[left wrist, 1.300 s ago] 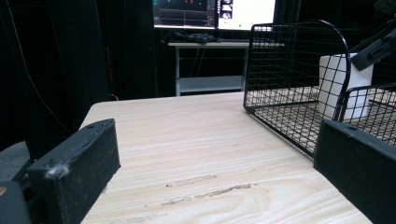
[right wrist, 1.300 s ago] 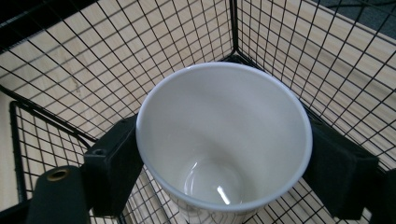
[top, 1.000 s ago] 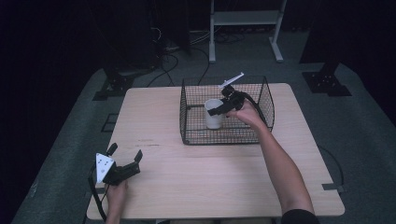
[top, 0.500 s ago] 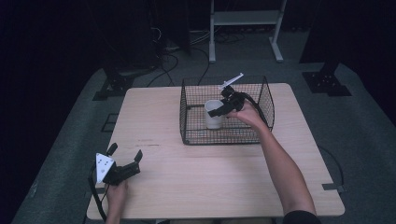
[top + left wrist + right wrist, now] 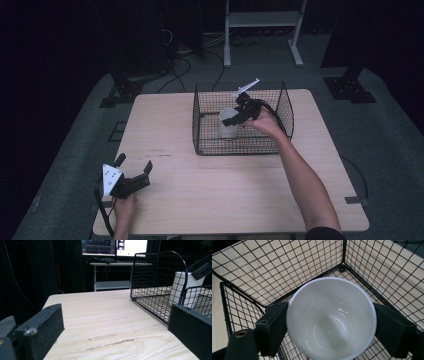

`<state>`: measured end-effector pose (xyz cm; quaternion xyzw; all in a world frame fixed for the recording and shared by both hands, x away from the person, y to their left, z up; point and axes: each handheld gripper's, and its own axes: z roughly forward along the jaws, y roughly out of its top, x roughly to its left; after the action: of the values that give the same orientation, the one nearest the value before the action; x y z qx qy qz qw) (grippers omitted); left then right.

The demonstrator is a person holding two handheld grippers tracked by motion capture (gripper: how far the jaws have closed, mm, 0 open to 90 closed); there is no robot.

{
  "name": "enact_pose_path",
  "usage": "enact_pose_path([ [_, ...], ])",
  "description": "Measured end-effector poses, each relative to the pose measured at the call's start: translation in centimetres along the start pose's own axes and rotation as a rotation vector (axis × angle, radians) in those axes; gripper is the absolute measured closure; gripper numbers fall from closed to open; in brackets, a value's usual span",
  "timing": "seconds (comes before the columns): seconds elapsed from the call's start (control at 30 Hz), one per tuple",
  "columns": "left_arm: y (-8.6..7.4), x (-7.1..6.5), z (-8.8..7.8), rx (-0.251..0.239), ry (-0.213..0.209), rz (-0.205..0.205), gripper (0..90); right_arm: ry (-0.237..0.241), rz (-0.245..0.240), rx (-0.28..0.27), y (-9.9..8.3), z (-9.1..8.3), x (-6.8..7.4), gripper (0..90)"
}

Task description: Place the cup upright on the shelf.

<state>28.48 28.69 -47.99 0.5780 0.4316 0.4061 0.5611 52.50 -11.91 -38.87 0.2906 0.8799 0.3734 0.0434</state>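
Observation:
A white cup (image 5: pixel 227 123) stands upright inside the black wire basket (image 5: pixel 240 148) at the back of the table. My right gripper (image 5: pixel 234 120) reaches down into the basket from the right. Seen from above in the right gripper view, the empty cup (image 5: pixel 332 317) sits between that gripper's (image 5: pixel 330 326) pads. Its jaws have just been opening a little, and both pads still touch the cup's sides. My left gripper (image 5: pixel 134 162) lies low at the table's front left, open, nothing between its jaws (image 5: pixel 116 315). It faces the basket (image 5: pixel 155 277) and cup (image 5: pixel 180 290).
The wooden table (image 5: pixel 200 200) has bare room in front of and left of the basket. A white metal stand (image 5: pixel 260 30) and cables lie on the dark floor behind. Lit screens (image 5: pixel 115 246) glow beyond the table's far edge.

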Motion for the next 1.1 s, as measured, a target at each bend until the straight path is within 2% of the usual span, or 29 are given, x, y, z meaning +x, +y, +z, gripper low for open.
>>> enact_pose_path([
  [0.17, 0.0, 0.0, 0.0, 0.0, 0.0, 0.0, 0.0, 0.001, 0.002, 0.0, 0.0, -0.1, 0.0, 16.2],
  [0.53, 0.0, 0.0, 0.0, 0.001, 0.001, 0.001, 0.0, 0.007, 0.023, -0.052, 0.2, -0.9, 0.0, 13.9],
  [0.7, 0.0, 0.0, 0.0, 0.001, 0.002, -0.001, 0.0, 0.014, 0.028, -0.086, 0.5, -1.7, 0.1, 13.8],
  [1.1, 0.0, 0.0, 0.1, 0.003, 0.002, 0.004, 0.0, -0.016, 0.055, -0.133, 0.2, -4.3, -0.3, 13.9],
])
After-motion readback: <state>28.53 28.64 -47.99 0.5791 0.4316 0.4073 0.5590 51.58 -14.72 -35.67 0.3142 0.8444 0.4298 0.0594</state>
